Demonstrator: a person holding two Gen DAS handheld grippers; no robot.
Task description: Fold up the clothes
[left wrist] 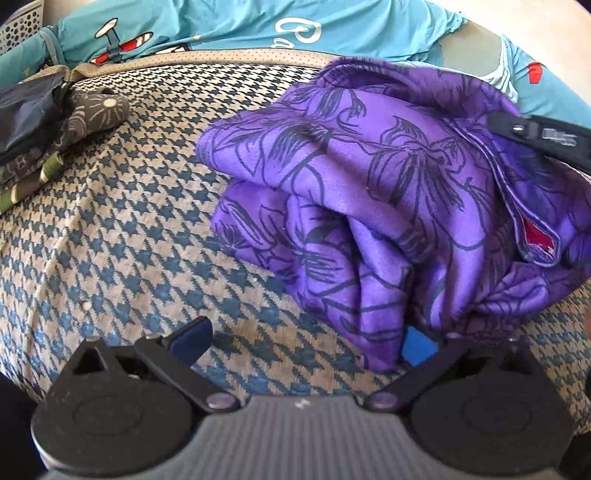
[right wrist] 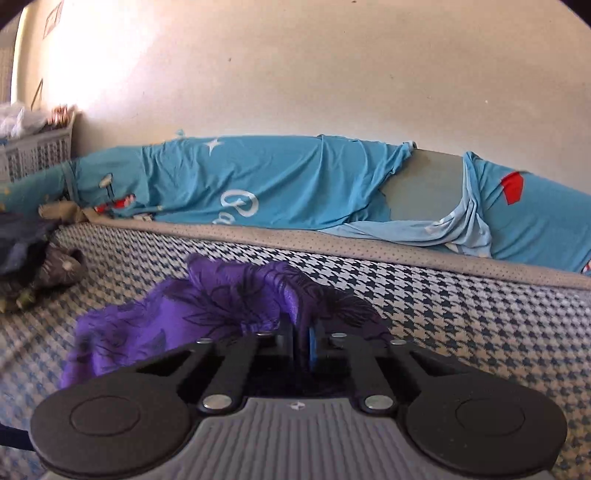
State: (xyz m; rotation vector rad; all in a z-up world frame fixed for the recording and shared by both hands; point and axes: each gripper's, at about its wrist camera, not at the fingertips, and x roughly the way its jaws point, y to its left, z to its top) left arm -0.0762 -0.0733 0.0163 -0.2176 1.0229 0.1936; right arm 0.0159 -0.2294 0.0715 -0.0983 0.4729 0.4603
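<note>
A purple garment with a dark flower print lies bunched in thick folds on the houndstooth bed cover. My left gripper is open at the garment's near edge. Its left finger rests over bare cover, and its blue right pad is tucked just under the cloth's hem. In the right wrist view the right gripper is shut, with a fold of the purple garment pinched between its pads. The same gripper's black finger shows at the garment's far right side.
Dark folded clothes are piled at the left of the bed. A turquoise printed sheet covers the long bolster along the wall. A white perforated laundry basket stands in the far left corner.
</note>
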